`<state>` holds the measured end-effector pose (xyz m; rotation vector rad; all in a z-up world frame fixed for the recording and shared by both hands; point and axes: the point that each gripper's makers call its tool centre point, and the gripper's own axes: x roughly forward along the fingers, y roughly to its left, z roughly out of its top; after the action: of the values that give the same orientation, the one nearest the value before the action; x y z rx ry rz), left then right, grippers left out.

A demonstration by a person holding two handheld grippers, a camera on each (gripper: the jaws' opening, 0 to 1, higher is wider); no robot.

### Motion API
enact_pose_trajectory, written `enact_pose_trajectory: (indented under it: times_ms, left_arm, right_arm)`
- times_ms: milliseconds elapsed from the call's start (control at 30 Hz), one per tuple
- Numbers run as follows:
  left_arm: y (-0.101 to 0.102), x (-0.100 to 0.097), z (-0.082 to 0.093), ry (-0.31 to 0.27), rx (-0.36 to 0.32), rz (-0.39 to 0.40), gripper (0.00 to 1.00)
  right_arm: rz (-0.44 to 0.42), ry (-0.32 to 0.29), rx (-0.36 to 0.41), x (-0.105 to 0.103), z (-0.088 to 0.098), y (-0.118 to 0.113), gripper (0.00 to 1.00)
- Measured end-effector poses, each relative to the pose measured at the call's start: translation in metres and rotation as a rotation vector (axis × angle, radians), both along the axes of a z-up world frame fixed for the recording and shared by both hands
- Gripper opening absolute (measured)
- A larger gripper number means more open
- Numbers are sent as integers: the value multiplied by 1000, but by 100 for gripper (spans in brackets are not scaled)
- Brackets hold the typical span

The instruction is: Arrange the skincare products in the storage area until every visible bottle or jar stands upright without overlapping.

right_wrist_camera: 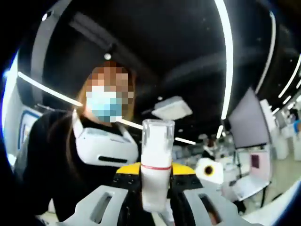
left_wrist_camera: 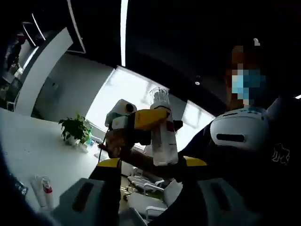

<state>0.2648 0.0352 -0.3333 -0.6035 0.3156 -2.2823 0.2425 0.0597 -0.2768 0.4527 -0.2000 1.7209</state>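
Note:
A white translucent bottle (left_wrist_camera: 163, 139) with a clear cap is held up in the air in front of the person. In the left gripper view, my right gripper (left_wrist_camera: 151, 120) comes in from the left and is shut across the bottle's upper body. My left gripper (left_wrist_camera: 153, 162) is open, its yellow tips wide apart on either side of the bottle's base. In the right gripper view, the same bottle (right_wrist_camera: 156, 146), with a thin red band, stands upright between the yellow tips of my right gripper (right_wrist_camera: 156, 172).
A white table (left_wrist_camera: 28, 141) stretches to the left, carrying a potted plant (left_wrist_camera: 75, 129) and two small tubes (left_wrist_camera: 42, 190) near the front. The person (left_wrist_camera: 244, 141) stands close behind the bottle. A paper roll (right_wrist_camera: 209, 172) and a screen (right_wrist_camera: 251, 125) lie to the right.

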Motion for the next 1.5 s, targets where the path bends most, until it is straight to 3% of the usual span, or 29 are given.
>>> enact_pose_trajectory:
  times_ms: [100, 367, 567, 667, 733, 867, 900, 967, 1033, 1067, 1100, 1133, 1167, 1200, 1233, 1267, 1500]
  left_arm:
    - [5, -9, 13, 48, -48, -82, 36]
    - [5, -25, 12, 34, -44, -162, 28]
    - [2, -32, 14, -34, -57, -156, 20]
    - [-2, -19, 18, 6, -38, -93, 19]
    - [-6, -12, 15, -4, -22, -49, 18]
    - [-12, 8, 12, -74, -9, 92, 17]
    - [-13, 15, 13, -107, -12, 152, 17]
    - [-15, 28, 16, -132, -7, 239, 17]
    - [-17, 47, 16, -188, 13, 368, 17]
    - [-18, 57, 12, -230, 44, 430, 17]
    - [-19, 64, 9, -271, 59, 474, 17]
    - [-19, 68, 8, -315, 55, 502, 17]
    - [-20, 70, 9, -350, 52, 527, 17]
    - [-21, 70, 10, -360, 44, 533, 17]
    - [-21, 68, 12, -357, 37, 533, 17]
    - [-24, 64, 4, -408, 53, 508, 17]
    - [-32, 62, -4, -376, 35, 496, 17]
  right_arm:
    - [39, 0, -20, -1, -4, 11, 16]
    - [133, -10, -22, -6, -4, 20, 16]
    - [175, -11, -29, -4, -6, 19, 16]
    - [133, -33, 7, -1, -2, 10, 16]
    - [84, -48, -18, 3, -5, 7, 17]
    - [-72, 6, -80, 18, -9, 0, 18]
    - [-156, -1, -86, 25, -8, -4, 19]
    - [-291, 42, -104, 37, -7, -9, 19]
    - [-458, 74, -142, 71, -17, -19, 18]
    - [-564, 66, -186, 96, -22, -29, 17]
    - [-618, 58, -218, 109, -26, -34, 16]
    - [-681, -6, -277, 111, -27, -47, 16]
    - [-700, -26, -315, 111, -30, -51, 16]
    - [-777, -31, -390, 113, -39, -55, 16]
    - [-771, -41, -408, 109, -41, -52, 16]
    - [-711, -50, -378, 97, -36, -38, 20]
    - [-808, -47, -374, 91, -42, -37, 19]
